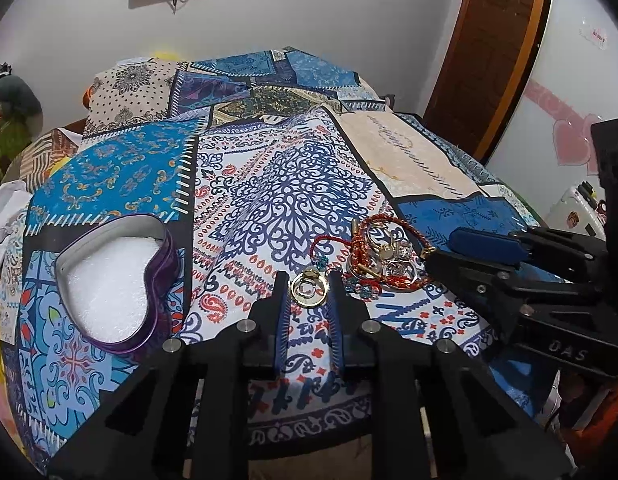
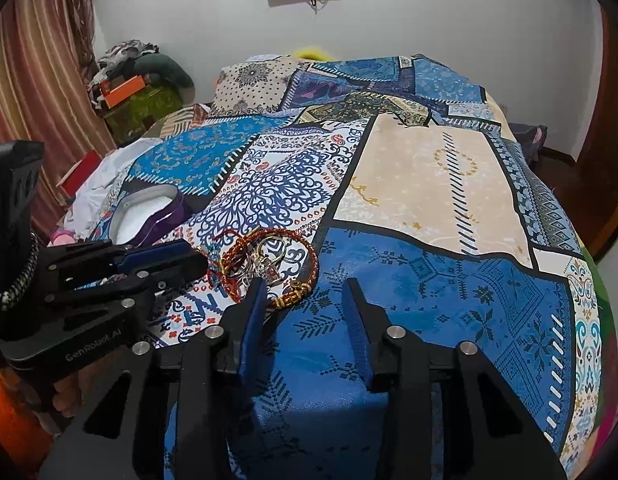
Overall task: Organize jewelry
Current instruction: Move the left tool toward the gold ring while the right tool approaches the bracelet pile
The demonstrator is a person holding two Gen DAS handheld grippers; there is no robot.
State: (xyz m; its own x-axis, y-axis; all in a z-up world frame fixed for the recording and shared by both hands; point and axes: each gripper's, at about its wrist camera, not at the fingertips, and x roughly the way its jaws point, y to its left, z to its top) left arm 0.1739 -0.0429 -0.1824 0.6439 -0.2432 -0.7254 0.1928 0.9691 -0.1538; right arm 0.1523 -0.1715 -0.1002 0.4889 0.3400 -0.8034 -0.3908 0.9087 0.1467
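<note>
One gold ring [image 1: 307,289] sits pinched between my left gripper [image 1: 307,286] tips, just beside the jewelry heap [image 1: 383,258] on the patterned bedspread [image 1: 269,184]. My right gripper [image 2: 305,286] stands released, nothing in it, at the heap's edge. Heart-shaped tin [image 1: 113,280] lies open, well left.

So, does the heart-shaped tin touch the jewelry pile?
Apart. The left wrist view shows a broad stretch of patterned cloth between the heart-shaped tin and the jewelry pile.
</note>
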